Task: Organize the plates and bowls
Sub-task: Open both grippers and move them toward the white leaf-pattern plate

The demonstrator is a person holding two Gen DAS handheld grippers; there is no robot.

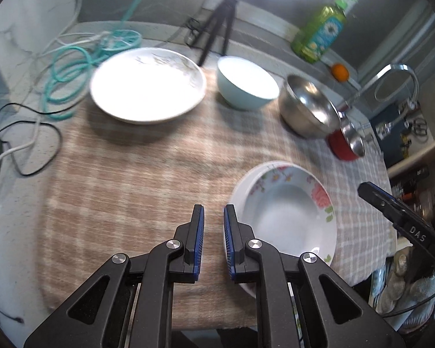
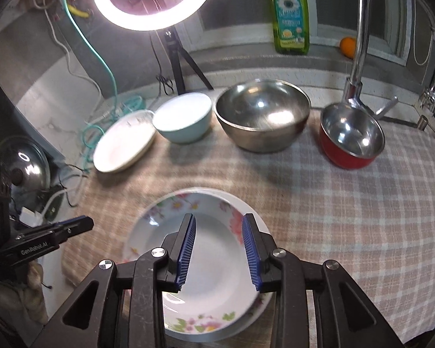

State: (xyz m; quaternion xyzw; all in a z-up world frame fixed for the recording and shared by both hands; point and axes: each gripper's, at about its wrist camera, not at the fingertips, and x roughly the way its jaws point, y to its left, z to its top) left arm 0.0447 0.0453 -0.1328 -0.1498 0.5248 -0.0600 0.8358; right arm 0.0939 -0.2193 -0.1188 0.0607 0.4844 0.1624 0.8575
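A home kitchen: faucet (image 2: pixel 362 29), dish soap bottle (image 2: pixel 290 17), bowls on a checked cloth (image 2: pixel 362 217).

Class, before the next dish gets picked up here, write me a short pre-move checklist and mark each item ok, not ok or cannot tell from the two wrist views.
1. Floral plate nested on the plain plate beneath: ok.
2. Right gripper empty, pads apart above the floral plate: ok.
3. Left gripper empty: ok, jaws nearly shut.
4. White plate free to lift, nothing on it: ok.
5. Pale blue bowl clear of the white plate's rim: cannot tell.
6. Steel bowl and red bowl upright: ok.
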